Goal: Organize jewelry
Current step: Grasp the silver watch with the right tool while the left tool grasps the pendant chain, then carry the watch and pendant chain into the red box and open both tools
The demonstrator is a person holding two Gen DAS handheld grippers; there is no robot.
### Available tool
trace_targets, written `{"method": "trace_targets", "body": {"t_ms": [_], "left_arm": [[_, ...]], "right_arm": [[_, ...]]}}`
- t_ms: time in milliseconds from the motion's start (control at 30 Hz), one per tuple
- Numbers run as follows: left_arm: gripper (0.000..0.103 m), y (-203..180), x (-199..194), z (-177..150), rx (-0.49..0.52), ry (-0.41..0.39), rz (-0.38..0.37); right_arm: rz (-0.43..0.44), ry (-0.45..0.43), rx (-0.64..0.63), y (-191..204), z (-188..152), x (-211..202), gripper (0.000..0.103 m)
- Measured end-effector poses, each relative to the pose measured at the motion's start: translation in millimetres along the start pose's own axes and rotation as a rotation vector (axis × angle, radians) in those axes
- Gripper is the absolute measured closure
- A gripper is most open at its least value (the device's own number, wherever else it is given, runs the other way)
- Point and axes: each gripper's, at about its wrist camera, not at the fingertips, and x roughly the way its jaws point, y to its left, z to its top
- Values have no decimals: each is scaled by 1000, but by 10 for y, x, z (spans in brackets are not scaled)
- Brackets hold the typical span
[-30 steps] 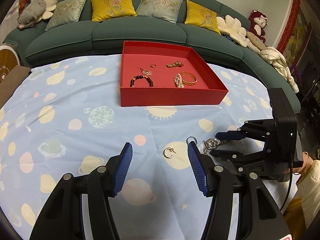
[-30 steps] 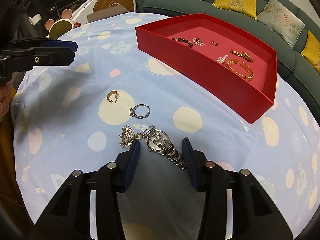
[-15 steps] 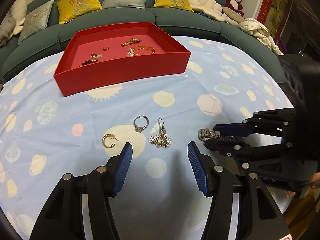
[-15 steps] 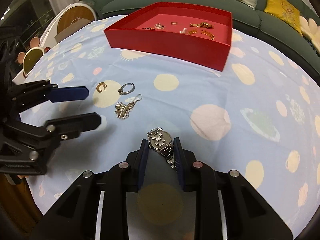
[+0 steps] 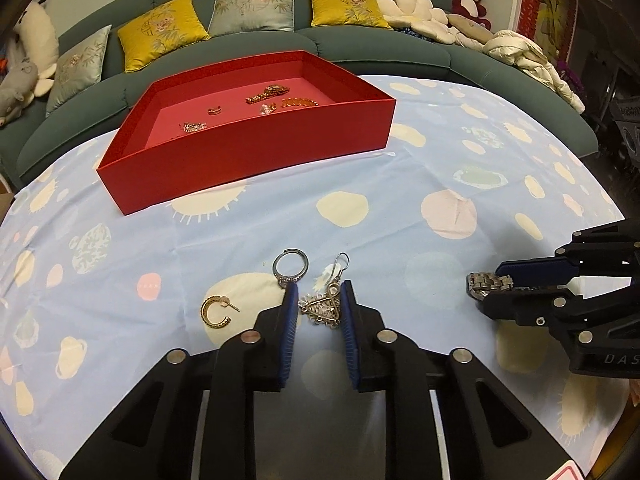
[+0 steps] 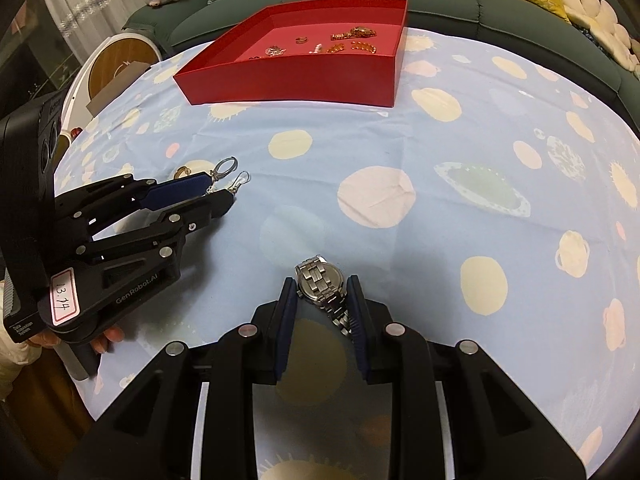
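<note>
My left gripper (image 5: pixel 318 300) is shut on a silver filigree drop earring (image 5: pixel 322 308) on the blue patterned cloth. A silver ring (image 5: pixel 291 266) touches its left finger and a gold hoop earring (image 5: pixel 214 312) lies further left. My right gripper (image 6: pixel 322 292) is shut on a silver watch (image 6: pixel 320 280); it also shows in the left wrist view (image 5: pixel 520 280) with the watch band (image 5: pixel 484 284) sticking out. The red tray (image 5: pixel 256 148) stands behind, holding several gold pieces (image 5: pixel 268 94). The left gripper shows in the right wrist view (image 6: pixel 208 196).
A green sofa (image 5: pixel 360 40) with cushions and plush toys curves behind the table. The cloth (image 6: pixel 440 184) covers the whole table. A round white and wooden object (image 6: pixel 120 60) stands beyond the far left edge.
My left gripper moved forward and closed its wide-open jaws around the drop earring. My right gripper has stayed closed on the watch.
</note>
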Motion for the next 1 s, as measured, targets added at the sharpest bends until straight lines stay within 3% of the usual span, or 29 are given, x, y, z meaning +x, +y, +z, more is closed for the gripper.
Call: {"method": "trace_targets", "body": {"t_ms": [500,767,1000], "left_arm": [[87,-67,-188,36,5,-27,-57],[87,-14,-493,174,-26,-94,-84],[87,236,-914,428,-79,-203,-77]], "right_arm": [[3,-49,15,-30,37,-157,78],[18,-129,-4,106,204,-369,78],[22,-247,-26,283,495,-628,78]]}}
